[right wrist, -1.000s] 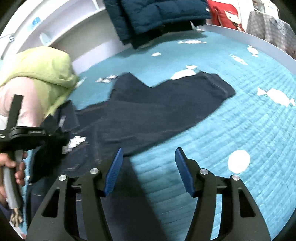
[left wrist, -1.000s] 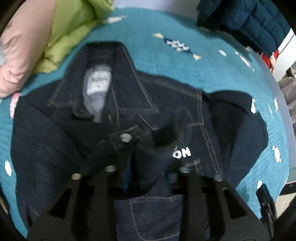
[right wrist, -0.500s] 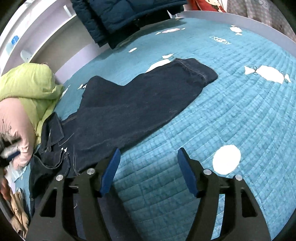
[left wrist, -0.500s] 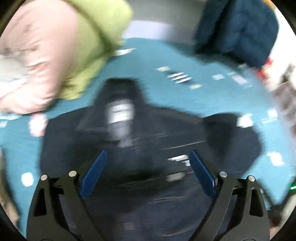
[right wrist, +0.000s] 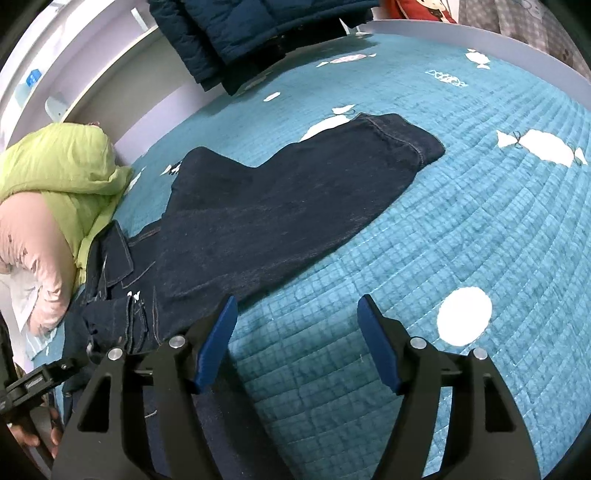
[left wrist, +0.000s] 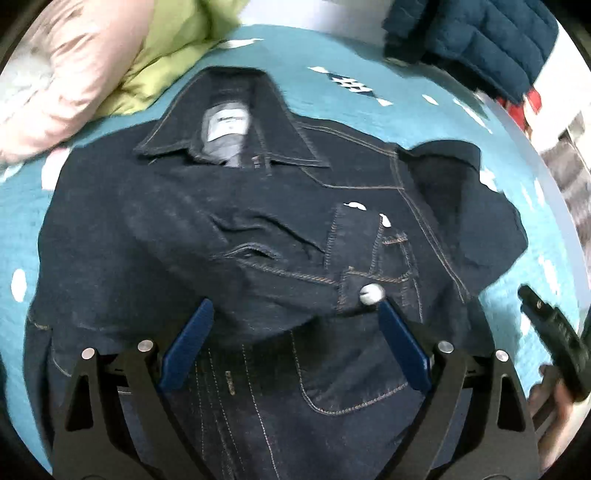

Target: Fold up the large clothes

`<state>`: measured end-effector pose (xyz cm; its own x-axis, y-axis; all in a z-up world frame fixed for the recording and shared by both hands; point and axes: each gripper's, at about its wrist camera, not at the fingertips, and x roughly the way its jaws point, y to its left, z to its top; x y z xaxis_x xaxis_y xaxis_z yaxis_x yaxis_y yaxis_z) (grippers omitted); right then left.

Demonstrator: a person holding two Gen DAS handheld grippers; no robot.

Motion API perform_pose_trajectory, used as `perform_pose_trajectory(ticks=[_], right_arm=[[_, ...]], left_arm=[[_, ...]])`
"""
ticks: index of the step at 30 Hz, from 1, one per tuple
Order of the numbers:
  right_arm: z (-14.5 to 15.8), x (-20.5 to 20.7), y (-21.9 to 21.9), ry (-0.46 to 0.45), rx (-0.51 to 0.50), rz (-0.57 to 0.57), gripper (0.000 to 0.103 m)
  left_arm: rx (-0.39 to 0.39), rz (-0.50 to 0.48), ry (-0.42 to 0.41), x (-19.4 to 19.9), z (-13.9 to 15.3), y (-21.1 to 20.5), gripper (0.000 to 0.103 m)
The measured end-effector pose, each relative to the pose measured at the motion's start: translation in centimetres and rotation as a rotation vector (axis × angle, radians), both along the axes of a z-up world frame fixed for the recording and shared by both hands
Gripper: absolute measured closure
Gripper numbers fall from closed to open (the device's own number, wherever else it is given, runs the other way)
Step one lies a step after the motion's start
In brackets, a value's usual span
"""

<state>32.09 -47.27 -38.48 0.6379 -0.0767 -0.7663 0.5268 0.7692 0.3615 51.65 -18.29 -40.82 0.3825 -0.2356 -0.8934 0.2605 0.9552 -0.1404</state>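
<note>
A dark denim jacket (left wrist: 258, 229) lies front up on the teal quilt (left wrist: 332, 96), collar (left wrist: 229, 147) at the far end. One side is folded over the chest, next to a metal button (left wrist: 371, 293). My left gripper (left wrist: 295, 308) hovers open over the jacket's front, with nothing pinched between its blue pads. In the right wrist view the other sleeve (right wrist: 295, 206) stretches flat, cuff (right wrist: 417, 144) at the far right. My right gripper (right wrist: 297, 302) hangs over bare quilt just beside that sleeve's near edge. Its jaws are opening with nothing between them.
A green puffy jacket (left wrist: 173, 48) and a pink one (left wrist: 74, 81) are heaped beyond the collar at the left. A navy quilted jacket (right wrist: 258, 26) lies at the far edge. The white bed rim (right wrist: 498, 40) curves along the right. Bare quilt (right wrist: 480, 240) spreads right of the sleeve.
My left gripper let go of the denim it was pinching, opened wide and drew back. The fold now rests on the chest. The right gripper's jaws widened a little.
</note>
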Motion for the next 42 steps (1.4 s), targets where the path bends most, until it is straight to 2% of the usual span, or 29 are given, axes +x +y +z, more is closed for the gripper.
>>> perform_pose_trajectory(ticks=[3, 6, 8, 10, 14, 16, 18, 22, 23, 25, 26, 27, 28, 31, 32, 34, 35, 36, 38, 39, 41, 42], right_arm=[[0.1, 0.0, -0.1, -0.007, -0.001, 0.002, 0.038], [0.2, -0.4, -0.7, -0.017, 0.005, -0.017, 0.038], [0.2, -0.7, -1.3, -0.027, 0.014, -0.034, 0.038], [0.1, -0.8, -1.9, -0.031, 0.017, -0.051, 0.037], [-0.5, -0.8, -3.9, -0.067, 0.092, -0.111, 0.037], [-0.5, -0.7, -5.3, -0.081, 0.110, -0.151, 0.037], [-0.1, -0.2, -7.1, -0.093, 0.086, -0.193, 0.037], [-0.2, 1.5, -10.2, -0.121, 0.066, -0.229, 0.035], [-0.6, 2.1, -10.9, -0.101, 0.066, -0.242, 0.035], [-1.7, 3.2, -12.2, -0.066, 0.097, -0.251, 0.035], [-2.2, 3.6, -12.7, -0.049, 0.105, -0.255, 0.035], [-2.8, 4.1, -13.1, -0.035, 0.114, -0.250, 0.034], [-3.0, 4.3, -13.3, -0.035, 0.116, -0.252, 0.033], [-3.1, 5.3, -13.9, -0.068, 0.120, -0.239, 0.034], [-3.3, 5.5, -14.2, -0.069, 0.127, -0.243, 0.038], [-3.3, 5.5, -14.7, -0.052, 0.110, -0.256, 0.065], [-3.2, 5.4, -14.9, -0.055, 0.121, -0.255, 0.086], [-3.0, 5.3, -14.9, -0.068, 0.133, -0.252, 0.093], [-0.9, 4.7, -14.1, -0.133, 0.106, -0.230, 0.096], [0.2, 4.5, -13.5, -0.157, 0.089, -0.215, 0.096], [4.1, 4.8, -10.7, -0.224, 0.018, -0.146, 0.096], [6.2, 5.2, -8.7, -0.257, -0.025, -0.099, 0.096]], left_arm=[[0.072, -0.092, 0.024, 0.0, -1.2, -1.9, 0.012], [0.077, -0.121, 0.054, 0.8, -3.3, -3.6, 0.013], [0.119, -0.109, 0.071, 1.3, -4.8, -5.2, 0.013], [0.082, -0.094, 0.061, 1.8, -4.8, -5.9, 0.013], [-0.055, 0.026, 0.085, 3.6, -3.9, -4.8, 0.013], [-0.075, 0.031, 0.081, 3.6, -3.1, -4.3, 0.013], [-0.111, 0.023, 0.069, 3.0, -1.9, -3.5, 0.013], [-0.250, 0.026, -0.012, 1.6, 1.9, -0.7, 0.012], [-0.247, 0.036, -0.059, 1.2, 2.7, -0.1, 0.012], [-0.171, 0.062, -0.130, 1.3, 3.4, 0.7, 0.012], [-0.052, 0.079, -0.130, 1.8, 2.6, 0.6, 0.012], [0.035, 0.089, -0.105, 2.5, 1.7, 0.6, 0.012], [0.079, 0.086, -0.074, 3.1, 0.4, 0.3, 0.012], [0.126, 0.071, 0.050, 4.0, -4.1, -0.5, 0.012], [0.153, 0.064, 0.038, 3.9, -4.9, -0.9, 0.011], [0.173, 0.054, 0.007, 3.9, -4.9, -1.2, 0.009], [0.165, 0.058, 0.026, 4.1, -4.7, -1.1, 0.009], [0.143, 0.060, 0.044, 4.3, -4.5, -0.8, 0.009], [0.064, 0.048, 0.066, 4.5, -3.9, 0.2, 0.009], [-0.008, 0.049, 0.067, 4.2, -3.2, 1.4, 0.009], [-0.078, 0.073, 0.067, 3.9, -2.3, 3.6, 0.009], [-0.141, 0.097, 0.052, 3.5, -1.3, 5.5, 0.009]])
